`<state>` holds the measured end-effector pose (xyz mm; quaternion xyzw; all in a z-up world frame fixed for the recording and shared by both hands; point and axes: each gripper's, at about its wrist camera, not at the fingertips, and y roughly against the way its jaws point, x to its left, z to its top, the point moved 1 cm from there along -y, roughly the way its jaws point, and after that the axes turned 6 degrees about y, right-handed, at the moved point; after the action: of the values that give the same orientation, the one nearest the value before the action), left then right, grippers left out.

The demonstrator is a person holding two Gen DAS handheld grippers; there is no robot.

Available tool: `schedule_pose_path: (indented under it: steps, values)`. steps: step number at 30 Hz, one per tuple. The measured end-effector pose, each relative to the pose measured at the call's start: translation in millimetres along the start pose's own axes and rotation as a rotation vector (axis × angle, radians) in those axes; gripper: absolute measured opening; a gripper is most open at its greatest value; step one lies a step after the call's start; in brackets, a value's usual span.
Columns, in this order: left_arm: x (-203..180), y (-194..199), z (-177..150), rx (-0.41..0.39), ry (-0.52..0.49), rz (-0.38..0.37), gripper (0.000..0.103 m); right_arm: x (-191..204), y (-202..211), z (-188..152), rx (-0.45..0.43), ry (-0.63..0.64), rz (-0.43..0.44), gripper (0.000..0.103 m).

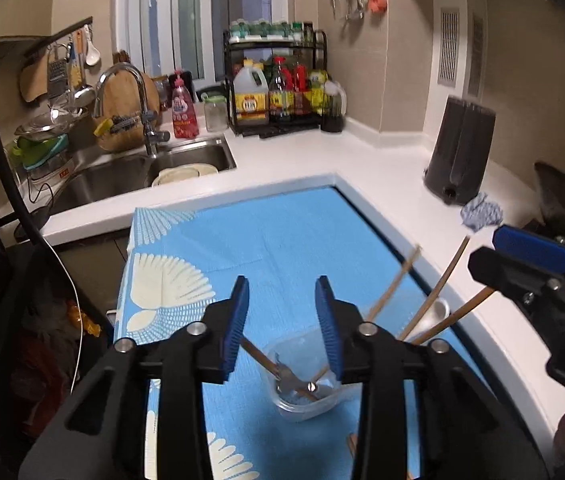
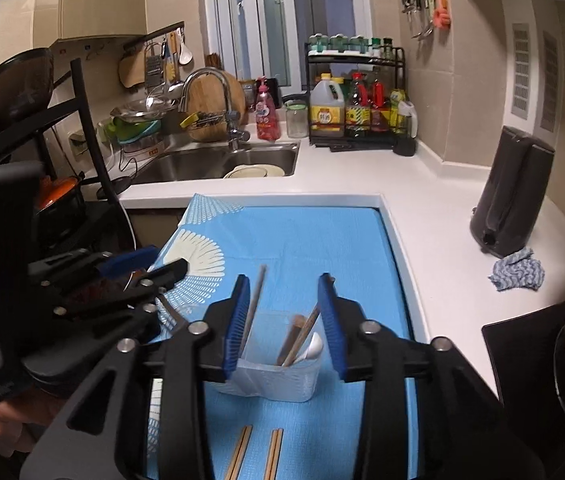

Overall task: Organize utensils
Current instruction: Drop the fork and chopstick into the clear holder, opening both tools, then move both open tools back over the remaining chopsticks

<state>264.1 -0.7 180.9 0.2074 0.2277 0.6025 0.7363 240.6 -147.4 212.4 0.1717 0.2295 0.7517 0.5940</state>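
In the left wrist view my left gripper (image 1: 282, 290) is open over a round clear cup (image 1: 302, 394) that holds a wooden-handled metal utensil (image 1: 282, 372). Nothing lies between its pads. Chopsticks (image 1: 438, 288) and a white spoon (image 1: 436, 312) rise to the right, their container hidden behind my finger. My right gripper (image 1: 502, 252) shows at the right edge. In the right wrist view that gripper (image 2: 283, 284) stands open above a clear rectangular tub (image 2: 274, 382) with chopsticks (image 2: 302, 332) and the spoon (image 2: 314, 346). Two chopstick pairs (image 2: 238, 456) lie on the blue cloth (image 2: 302, 248). The left gripper (image 2: 158, 266) is at the left.
A white counter (image 2: 442, 208) wraps the cloth's far and right sides. On it stand a dark knife block (image 2: 510, 196), a blue rag (image 2: 518, 270) and a rack of bottles (image 2: 358, 112). A sink (image 2: 210, 164) with plates is at the back left. A black stand (image 2: 82, 128) rises at the left.
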Motion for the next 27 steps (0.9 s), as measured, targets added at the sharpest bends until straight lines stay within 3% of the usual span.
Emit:
schedule_pose_path:
  steps: [6,11,17,27]
  values:
    - [4,48,2,-0.110,0.057,-0.010,0.036,6,48,2,-0.096,0.035,-0.030,0.037]
    - [6,82,-25,-0.170,0.101,0.003,0.039,10,91,-15,-0.180,0.023,-0.045,0.037]
    - [7,110,-78,-0.186,0.155,0.009,0.043,13,118,-67,-0.207,-0.018,-0.054,0.037]
    - [5,117,-167,-0.148,0.180,0.082,0.045,19,114,-159,-0.162,-0.075,-0.096,0.037]
